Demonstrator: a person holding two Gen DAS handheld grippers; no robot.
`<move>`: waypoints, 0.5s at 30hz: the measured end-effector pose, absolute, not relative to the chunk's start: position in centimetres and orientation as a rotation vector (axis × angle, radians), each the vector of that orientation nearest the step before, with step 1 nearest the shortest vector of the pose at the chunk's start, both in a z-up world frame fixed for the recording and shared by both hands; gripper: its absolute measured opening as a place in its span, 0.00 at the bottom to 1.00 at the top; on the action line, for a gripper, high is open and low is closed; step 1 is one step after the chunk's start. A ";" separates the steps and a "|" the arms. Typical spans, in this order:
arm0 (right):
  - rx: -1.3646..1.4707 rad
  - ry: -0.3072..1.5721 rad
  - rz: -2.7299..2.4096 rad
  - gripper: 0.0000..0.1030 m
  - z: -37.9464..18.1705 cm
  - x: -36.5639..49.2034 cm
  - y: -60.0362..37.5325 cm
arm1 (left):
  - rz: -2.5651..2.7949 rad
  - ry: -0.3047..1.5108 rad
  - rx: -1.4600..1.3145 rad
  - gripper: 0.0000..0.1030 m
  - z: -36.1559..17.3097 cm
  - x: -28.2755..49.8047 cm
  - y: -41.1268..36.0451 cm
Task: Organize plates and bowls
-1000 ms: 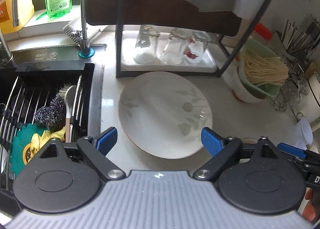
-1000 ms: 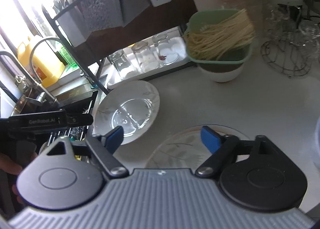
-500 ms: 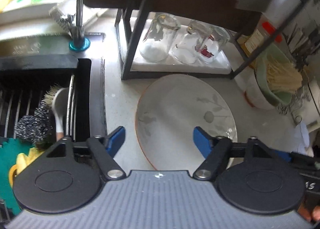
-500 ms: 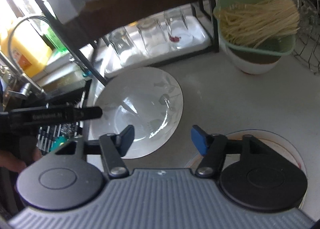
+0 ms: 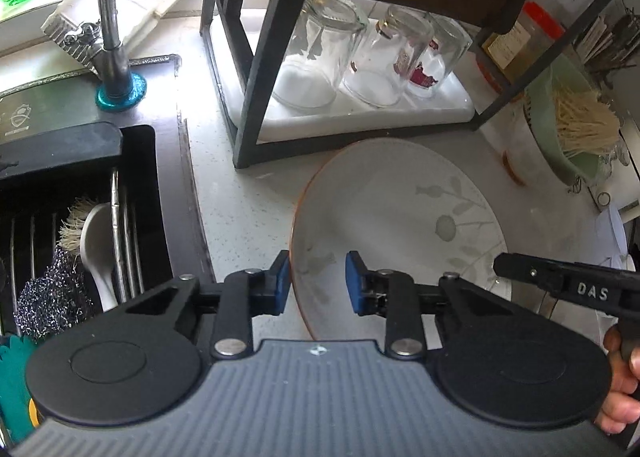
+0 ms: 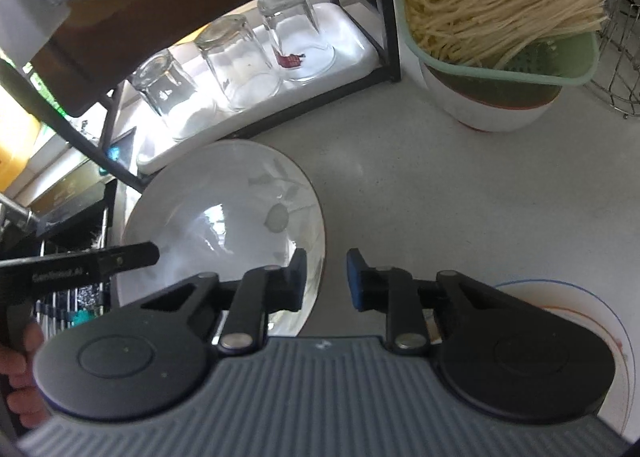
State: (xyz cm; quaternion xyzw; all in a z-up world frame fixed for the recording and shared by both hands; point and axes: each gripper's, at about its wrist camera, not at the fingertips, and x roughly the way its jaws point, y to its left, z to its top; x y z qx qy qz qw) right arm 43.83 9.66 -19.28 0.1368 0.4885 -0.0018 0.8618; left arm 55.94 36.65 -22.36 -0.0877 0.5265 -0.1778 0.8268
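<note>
Both grippers have come in closer to the leaf-patterned plate over the last second, and their jaws have narrowed from the wide spread they showed before. That plate lies flat on the table, just in front of the black rack and close to the edge where the sink begins.

The left gripper straddles the plate's rim on the sink side, one blue pad outside the orange edge and the other over the plate; the jaws are apart, with a gap on each side of the rim. The right gripper straddles the opposite rim the same way, its jaws likewise apart and not clamped.

A second plate, with a thin blue and orange ring, sits on the table under the right gripper's body, mostly hidden. Three glasses stand upside down on the white tray inside the rack. Near the rack's far corner a green colander of noodles rests in a white bowl.
</note>
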 end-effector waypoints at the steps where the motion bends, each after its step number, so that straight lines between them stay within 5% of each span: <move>1: 0.293 1.028 0.001 0.19 -19.4 44.0 9.8 | -0.381 1.119 -0.181 0.31 -22.5 56.0 36.6; 15: 0.344 1.081 0.030 0.15 -20.8 46.0 9.7 | -0.402 1.151 -0.224 0.25 -23.3 56.6 37.4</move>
